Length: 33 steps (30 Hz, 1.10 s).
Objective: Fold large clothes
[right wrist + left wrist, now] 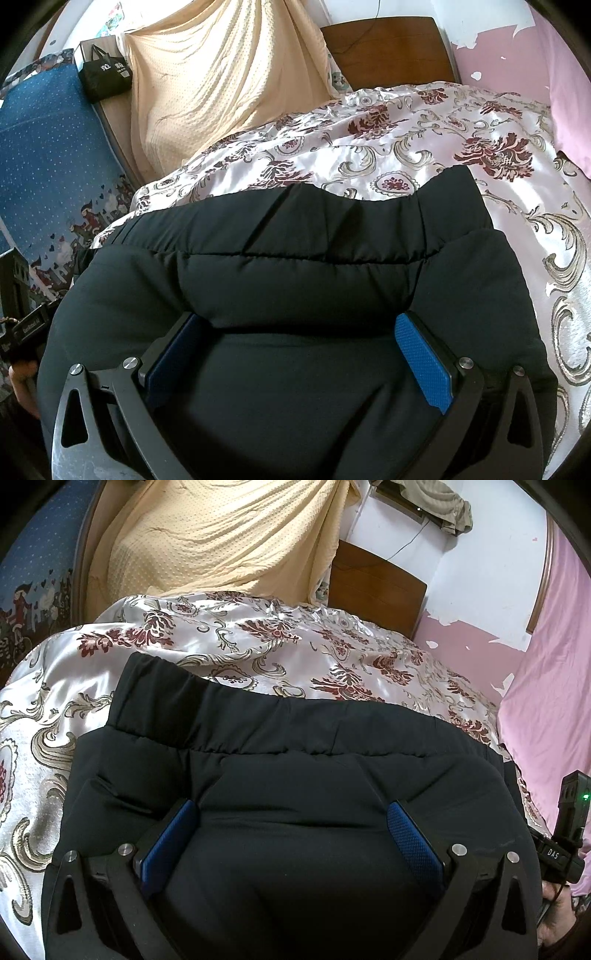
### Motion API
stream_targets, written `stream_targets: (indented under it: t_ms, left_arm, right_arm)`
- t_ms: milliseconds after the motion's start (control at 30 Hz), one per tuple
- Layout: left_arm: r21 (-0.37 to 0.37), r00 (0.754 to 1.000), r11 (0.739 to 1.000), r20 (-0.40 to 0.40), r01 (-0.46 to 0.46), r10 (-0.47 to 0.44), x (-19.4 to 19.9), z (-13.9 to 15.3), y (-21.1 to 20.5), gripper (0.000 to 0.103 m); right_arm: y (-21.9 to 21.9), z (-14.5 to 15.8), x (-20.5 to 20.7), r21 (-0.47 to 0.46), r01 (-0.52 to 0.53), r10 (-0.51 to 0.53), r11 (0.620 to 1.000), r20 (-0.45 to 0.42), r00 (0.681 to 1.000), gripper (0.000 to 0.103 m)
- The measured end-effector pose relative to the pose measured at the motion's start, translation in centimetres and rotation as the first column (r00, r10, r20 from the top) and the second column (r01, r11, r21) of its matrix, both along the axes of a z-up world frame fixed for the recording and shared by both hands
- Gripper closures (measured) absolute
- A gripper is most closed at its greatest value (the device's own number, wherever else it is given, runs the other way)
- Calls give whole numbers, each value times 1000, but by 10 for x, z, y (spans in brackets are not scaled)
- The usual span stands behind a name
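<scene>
The black padded garment (288,775) lies flat on the floral satin bedspread (258,646), its elastic hem (229,720) toward the headboard (376,590) and a stitched seam running across just below it. Both tongs are spread wide and grip nothing: the left gripper (291,830) and the right gripper (295,347) each hover low over the dark cloth, their blue pads (424,362) well apart with only fabric showing between them. Whether the fingertips actually touch the garment cannot be told. The chief risk, I judge, is the slick satin underneath: a pull on one edge could slide the whole garment or drag the bedspread into ridges, so the fold would land crooked. The puffy filling is another; a pinch that catches only the top layer would lift a single skin of cloth and leave the lower layer behind, and a shallow bite could slip out mid-lift. The two tools also sit close together over the same piece, so closing at uneven heights would skew the edge. Both grippers point forward toward the headboard and tilt down at the cloth, side by side; the right one's body (565,830) shows at the edge of the left view, with a hand (557,915) on its handle.
</scene>
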<state>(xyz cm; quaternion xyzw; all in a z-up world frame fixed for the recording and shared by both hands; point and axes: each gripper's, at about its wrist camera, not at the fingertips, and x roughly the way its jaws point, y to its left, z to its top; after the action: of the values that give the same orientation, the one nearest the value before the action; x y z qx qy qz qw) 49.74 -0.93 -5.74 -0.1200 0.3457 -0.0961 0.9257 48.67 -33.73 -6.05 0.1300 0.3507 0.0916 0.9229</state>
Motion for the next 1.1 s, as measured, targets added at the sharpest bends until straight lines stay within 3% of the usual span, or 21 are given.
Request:
stream_targets:
  t_ms: [1100]
  left_arm:
    - [-3,1000,1000,3,-3,3,0,-4,1,0]
  right_arm:
    - [1,-6,-2,-12,5,-5,1000,9,1000,1]
